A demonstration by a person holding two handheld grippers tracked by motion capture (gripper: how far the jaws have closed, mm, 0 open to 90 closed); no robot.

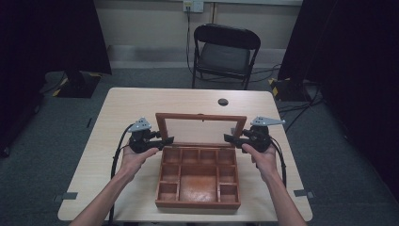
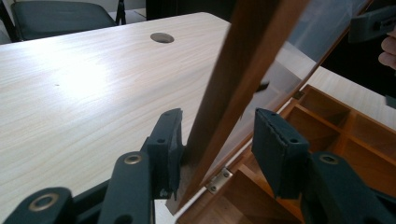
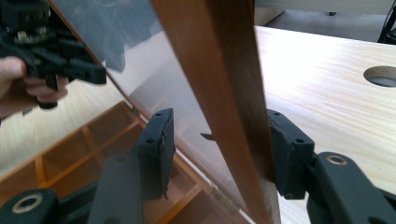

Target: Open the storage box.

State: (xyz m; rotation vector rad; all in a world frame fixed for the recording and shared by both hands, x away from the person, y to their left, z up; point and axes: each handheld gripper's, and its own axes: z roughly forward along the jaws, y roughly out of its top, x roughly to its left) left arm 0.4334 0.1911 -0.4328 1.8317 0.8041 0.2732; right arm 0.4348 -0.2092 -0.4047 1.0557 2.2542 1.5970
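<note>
A wooden box (image 1: 197, 188) with several compartments lies open on the table, its glass-paned lid (image 1: 201, 117) standing upright at the back. My left gripper (image 1: 168, 140) straddles the lid's left frame (image 2: 233, 79). In the left gripper view the gripper (image 2: 219, 140) is open: one jaw touches the wood and the other stands off the glass side. My right gripper (image 1: 227, 138) straddles the lid's right frame (image 3: 219, 84). In the right gripper view it (image 3: 217, 144) is open too, with one jaw against the wood and a gap to the other. A brass hinge (image 2: 218, 179) shows at the lid's foot.
The light wood table (image 1: 131, 103) has a round cable hole (image 1: 223, 101) behind the box. A black folding chair (image 1: 225, 52) stands beyond the far edge. Dark curtains hang at both sides. Bare tabletop lies left and right of the box.
</note>
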